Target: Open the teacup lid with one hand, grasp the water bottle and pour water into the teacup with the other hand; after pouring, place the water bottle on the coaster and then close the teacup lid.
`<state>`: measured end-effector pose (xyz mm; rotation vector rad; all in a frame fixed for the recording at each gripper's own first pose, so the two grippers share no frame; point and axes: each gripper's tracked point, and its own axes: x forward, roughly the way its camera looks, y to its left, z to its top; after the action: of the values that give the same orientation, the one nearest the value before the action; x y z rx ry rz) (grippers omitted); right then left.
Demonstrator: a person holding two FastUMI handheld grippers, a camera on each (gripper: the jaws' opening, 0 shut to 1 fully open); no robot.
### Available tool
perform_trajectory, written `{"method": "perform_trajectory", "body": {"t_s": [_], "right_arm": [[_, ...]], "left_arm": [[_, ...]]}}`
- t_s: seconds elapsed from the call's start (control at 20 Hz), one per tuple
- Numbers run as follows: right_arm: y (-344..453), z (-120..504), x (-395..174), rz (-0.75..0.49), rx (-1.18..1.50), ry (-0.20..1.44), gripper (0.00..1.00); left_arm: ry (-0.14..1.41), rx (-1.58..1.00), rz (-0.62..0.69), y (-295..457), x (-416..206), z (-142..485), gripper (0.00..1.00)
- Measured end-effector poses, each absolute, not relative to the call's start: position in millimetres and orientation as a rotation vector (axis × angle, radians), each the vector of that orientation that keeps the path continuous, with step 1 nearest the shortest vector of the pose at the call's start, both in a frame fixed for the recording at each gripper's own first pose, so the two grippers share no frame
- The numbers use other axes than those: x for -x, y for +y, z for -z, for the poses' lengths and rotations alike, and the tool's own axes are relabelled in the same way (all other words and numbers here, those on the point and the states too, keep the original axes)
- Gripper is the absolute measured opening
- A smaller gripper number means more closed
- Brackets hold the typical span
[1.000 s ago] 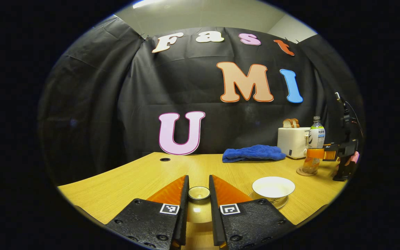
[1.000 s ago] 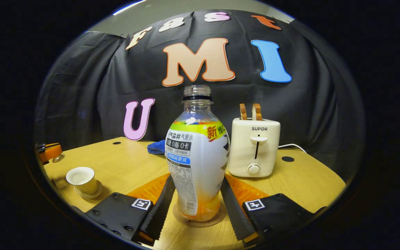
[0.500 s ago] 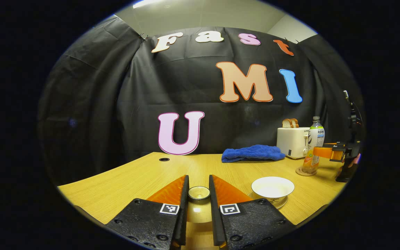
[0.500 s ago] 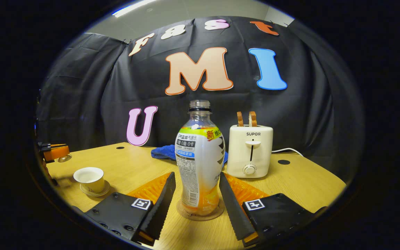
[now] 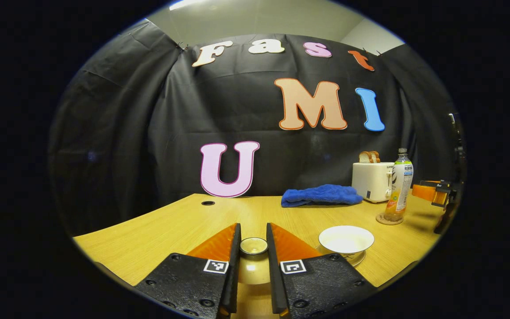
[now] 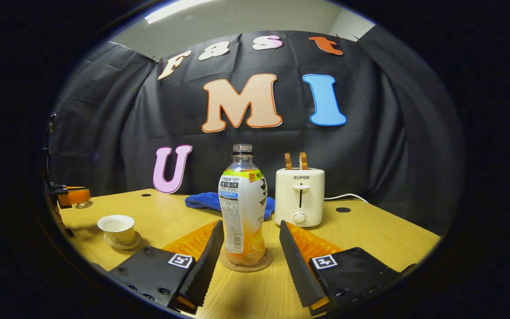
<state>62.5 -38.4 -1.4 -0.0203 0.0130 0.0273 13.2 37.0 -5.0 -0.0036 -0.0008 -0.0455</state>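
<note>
Teacup (image 6: pixel 116 228) on its saucer (image 6: pixel 123 243) stands open at the left of the desk (image 6: pixel 370 235), well left of the bottle, pale liquid showing inside it. Left claw (image 5: pixel 253 248) is narrowed onto the lid (image 5: pixel 253 246), both fingers against the knob, held clear of the desk just left of the teacup (image 5: pixel 346 239); seen from the right gripper view, that left claw (image 6: pixel 74 196) hangs up and left of the cup. Bottle (image 6: pixel 242 208), uncapped, stands upright on the round coaster (image 6: pixel 243 262) at mid-desk, a little orange liquid in its base. Right claw (image 6: pixel 249 252) is spread wide, fingers apart from the bottle on both sides and not touching it; from the left gripper view the right claw (image 5: pixel 432 193) sits right of the bottle (image 5: pixel 400 184). Blue cloth (image 6: pixel 213 200) and toaster (image 6: pixel 299 201) lie behind the bottle. Pouring and bottle placement look done; lid closing is left. Risks, as I judge them: lid carried in off-centre could knock the light cup on its saucer or spill it; a slack pinch on the small knob could drop the lid; right claw swinging sideways could clip the tall, nearly empty bottle and tip it.
</note>
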Motion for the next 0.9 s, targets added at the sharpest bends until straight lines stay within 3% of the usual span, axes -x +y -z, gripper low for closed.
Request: {"method": "perform_trajectory", "body": {"t_s": [0.3,0.35,0.6,0.65,0.9], "right_arm": [[-37.4,0.2,-44.6,-0.031,0.018,0.013,0.78],[-40.2,-0.3,-41.2,-0.021,0.018,0.012,0.82],[-44.5,-1.6,-30.0,0.007,0.017,0.01,0.78],[-45.0,-1.4,-29.6,0.006,0.017,0.01,0.85],[-43.8,-1.4,-29.0,0.001,0.017,0.011,0.82]], "left_arm": [[0.003,0.008,0.148,-0.9,-25.4,5.4,0.28],[0.002,0.009,0.168,-6.8,-26.2,4.9,0.28],[0.001,0.008,0.299,-40.6,-32.5,4.4,0.28],[-0.002,0.005,0.328,-48.4,-32.7,4.2,0.28],[0.025,-0.03,0.465,-73.7,-31.9,8.9,0.28]]}}
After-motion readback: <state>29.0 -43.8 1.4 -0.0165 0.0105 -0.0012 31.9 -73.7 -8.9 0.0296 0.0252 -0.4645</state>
